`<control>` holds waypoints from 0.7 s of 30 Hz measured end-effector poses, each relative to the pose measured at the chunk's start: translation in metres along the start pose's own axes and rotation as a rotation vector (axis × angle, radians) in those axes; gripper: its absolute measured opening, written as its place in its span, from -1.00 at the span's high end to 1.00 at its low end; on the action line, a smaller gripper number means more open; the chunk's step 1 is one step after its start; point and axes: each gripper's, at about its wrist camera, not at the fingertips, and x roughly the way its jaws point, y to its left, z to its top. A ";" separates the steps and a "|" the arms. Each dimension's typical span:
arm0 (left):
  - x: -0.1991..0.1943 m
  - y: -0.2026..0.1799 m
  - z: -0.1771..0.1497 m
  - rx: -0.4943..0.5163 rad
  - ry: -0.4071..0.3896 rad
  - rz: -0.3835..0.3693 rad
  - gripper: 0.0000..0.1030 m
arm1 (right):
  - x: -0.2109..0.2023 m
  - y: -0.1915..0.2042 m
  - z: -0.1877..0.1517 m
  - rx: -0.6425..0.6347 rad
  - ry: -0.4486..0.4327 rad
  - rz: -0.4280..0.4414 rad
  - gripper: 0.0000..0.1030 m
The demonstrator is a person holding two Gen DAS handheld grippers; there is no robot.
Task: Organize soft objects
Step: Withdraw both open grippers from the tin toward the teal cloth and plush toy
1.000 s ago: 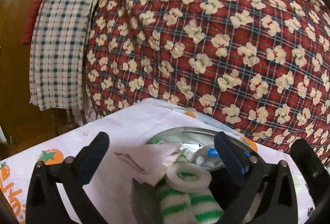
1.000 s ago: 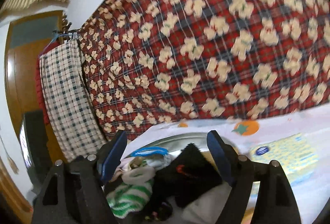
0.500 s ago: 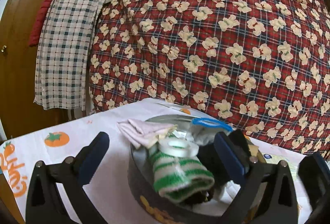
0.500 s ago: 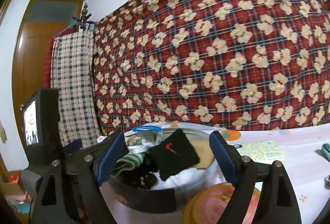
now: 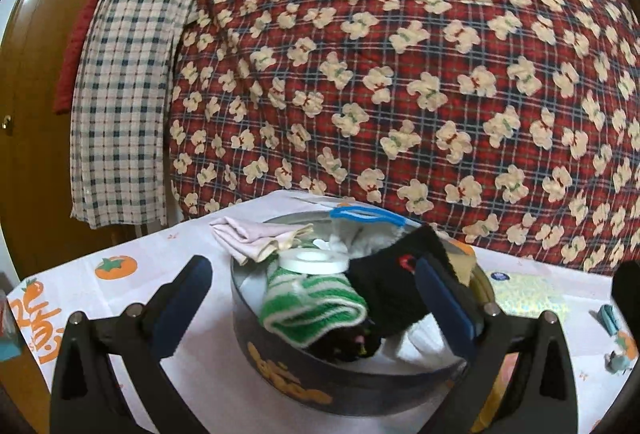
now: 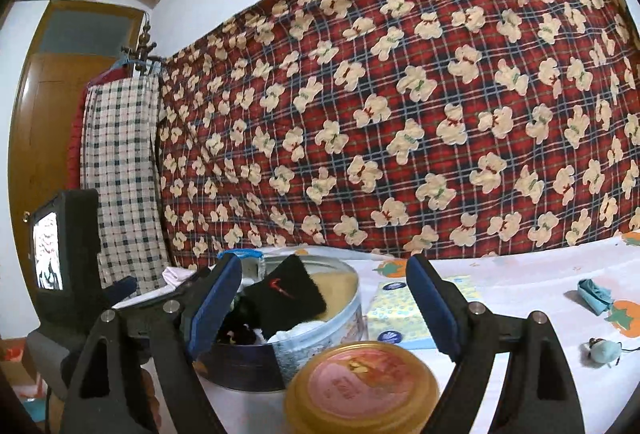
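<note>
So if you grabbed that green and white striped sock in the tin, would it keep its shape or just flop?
Probably flop: the striped sock looks like soft knit, folded and sagging over the pile. It likely weighs little and would unfold when lifted. The tape roll resting on it might slide off.

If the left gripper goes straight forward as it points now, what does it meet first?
Most likely the round tin full of soft things: the left gripper stands open around its near wall, and the green striped sock lies just ahead. Depth is uncertain.

Round tin heaped: green-striped sock, black wristband, pink cloth over rim.
</note>
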 end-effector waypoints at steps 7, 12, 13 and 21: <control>-0.010 -0.019 -0.004 0.023 0.010 -0.024 -0.99 | -0.011 -0.019 0.004 -0.021 -0.022 -0.059 -0.67; -0.016 -0.033 -0.008 0.031 0.013 -0.053 -0.99 | -0.019 -0.034 0.007 -0.032 -0.038 -0.094 -0.67; -0.017 -0.036 -0.009 0.032 0.015 -0.060 -0.99 | -0.021 -0.037 0.007 -0.031 -0.041 -0.103 -0.67; -0.028 -0.060 -0.014 0.044 0.021 -0.118 -0.99 | -0.033 -0.058 0.010 -0.033 -0.061 -0.161 -0.67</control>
